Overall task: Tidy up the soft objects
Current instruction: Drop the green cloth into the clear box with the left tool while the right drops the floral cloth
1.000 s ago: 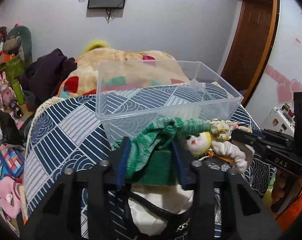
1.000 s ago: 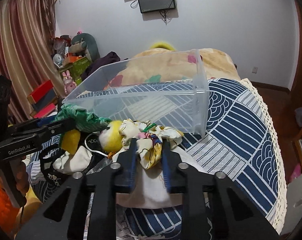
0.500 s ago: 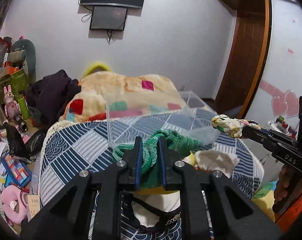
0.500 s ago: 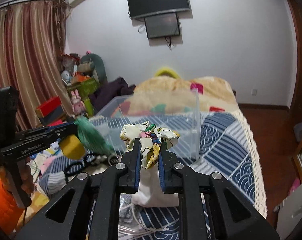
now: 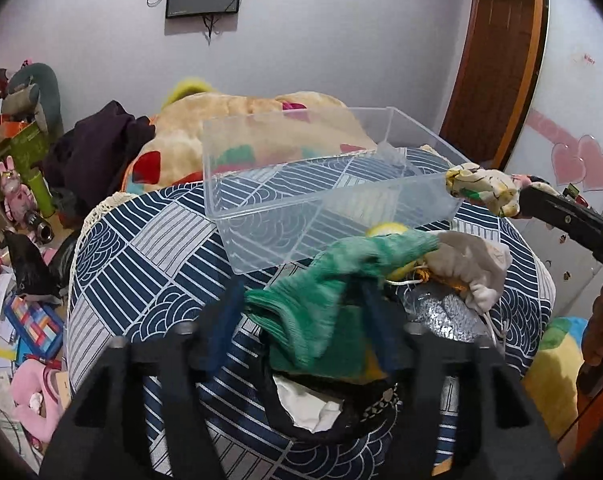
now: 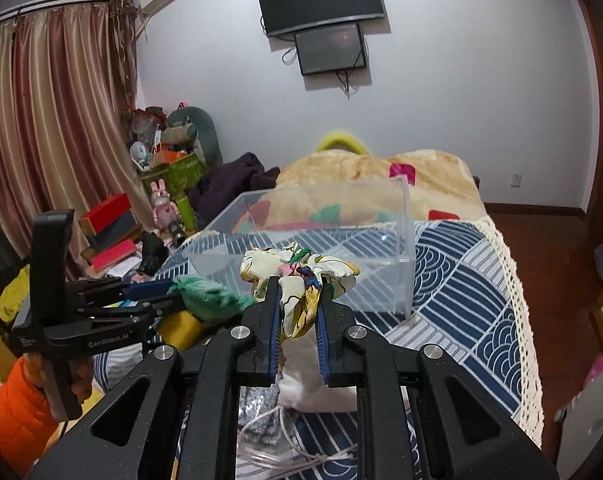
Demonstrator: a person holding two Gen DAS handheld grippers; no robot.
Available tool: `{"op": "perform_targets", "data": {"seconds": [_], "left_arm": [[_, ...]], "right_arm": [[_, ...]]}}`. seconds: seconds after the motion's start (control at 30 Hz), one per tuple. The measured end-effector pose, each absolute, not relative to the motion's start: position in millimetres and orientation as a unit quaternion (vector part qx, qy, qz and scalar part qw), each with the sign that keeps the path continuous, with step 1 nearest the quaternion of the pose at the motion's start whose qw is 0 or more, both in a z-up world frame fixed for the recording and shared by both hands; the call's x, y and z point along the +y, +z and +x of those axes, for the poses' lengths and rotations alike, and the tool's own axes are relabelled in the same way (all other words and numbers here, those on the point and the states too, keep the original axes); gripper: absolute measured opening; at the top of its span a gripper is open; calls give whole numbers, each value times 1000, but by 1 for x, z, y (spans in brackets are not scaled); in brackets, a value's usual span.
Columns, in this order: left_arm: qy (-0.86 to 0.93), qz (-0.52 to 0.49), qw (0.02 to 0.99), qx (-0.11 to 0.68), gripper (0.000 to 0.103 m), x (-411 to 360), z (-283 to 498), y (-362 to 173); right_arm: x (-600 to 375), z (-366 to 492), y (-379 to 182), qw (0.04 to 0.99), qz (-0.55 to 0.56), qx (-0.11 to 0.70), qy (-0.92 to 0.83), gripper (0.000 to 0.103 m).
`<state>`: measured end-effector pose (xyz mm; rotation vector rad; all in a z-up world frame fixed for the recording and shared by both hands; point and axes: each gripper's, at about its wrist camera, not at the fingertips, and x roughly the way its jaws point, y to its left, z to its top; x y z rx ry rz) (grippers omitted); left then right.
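Observation:
A clear plastic bin (image 5: 325,188) stands empty on the blue patterned bedspread (image 5: 149,256); it also shows in the right wrist view (image 6: 381,240). My left gripper (image 5: 301,300) is open, and a green knitted sock (image 5: 325,300) lies loose between its fingers, blurred. My right gripper (image 6: 297,292) is shut on a floral scrunchie (image 6: 297,276) and holds it just in front of the bin; the scrunchie shows at the right in the left wrist view (image 5: 485,188). A yellow-headed doll (image 5: 397,248) and white cloth (image 5: 473,264) lie by the sock.
A pile of soft items, a silver pouch (image 5: 445,316) and a black strap (image 5: 341,420), lies at the bed's near end. A beige blanket (image 6: 381,172) and dark clothes (image 6: 233,176) lie behind the bin. Toys and boxes (image 6: 113,224) crowd the floor at left.
My left gripper has opened and dropped lower; the green sock has come free. My right gripper stays shut on the scrunchie and has moved nearer the bin.

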<state>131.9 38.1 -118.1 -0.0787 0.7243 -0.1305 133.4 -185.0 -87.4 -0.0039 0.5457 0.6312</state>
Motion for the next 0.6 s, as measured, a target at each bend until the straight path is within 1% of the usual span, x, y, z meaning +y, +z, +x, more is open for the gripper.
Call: {"op": "perform_targets", "data": {"seconds": [0.2,0.3,0.37,0.4,0.43,0.47,0.5,0.53,0.6], "left_arm": [[-98,-36,917,385,65,30,144,-120],[-104,-26,916,386,65,22,149,-118],[-112,-37,914,389,65,20,153,-118],[-115,-41,913,390,61,19,156,-118],[-119,-44,912,391,51,18,158,-118],[-121,-43,911,391,45,16,159,-118],[-123,-40,911,391,31,14,160,-117],[-126,-38,911,390,21,13,159,-117],[-125,-31,915,382,14,11,155,-113]], "right_arm": [[-183,134,-92,910,-1,274,311,14],[-180,134,-94,909,-4,276,313,14],[-179,134,-95,908,-5,278,313,14],[-179,135,-95,908,-5,279,313,14],[-179,134,-95,908,-4,280,313,14],[-179,135,-95,907,-4,281,313,14],[-179,134,-95,908,-4,281,312,14],[-180,134,-95,908,-5,281,311,14],[-181,133,-94,909,-5,279,310,14]]}}
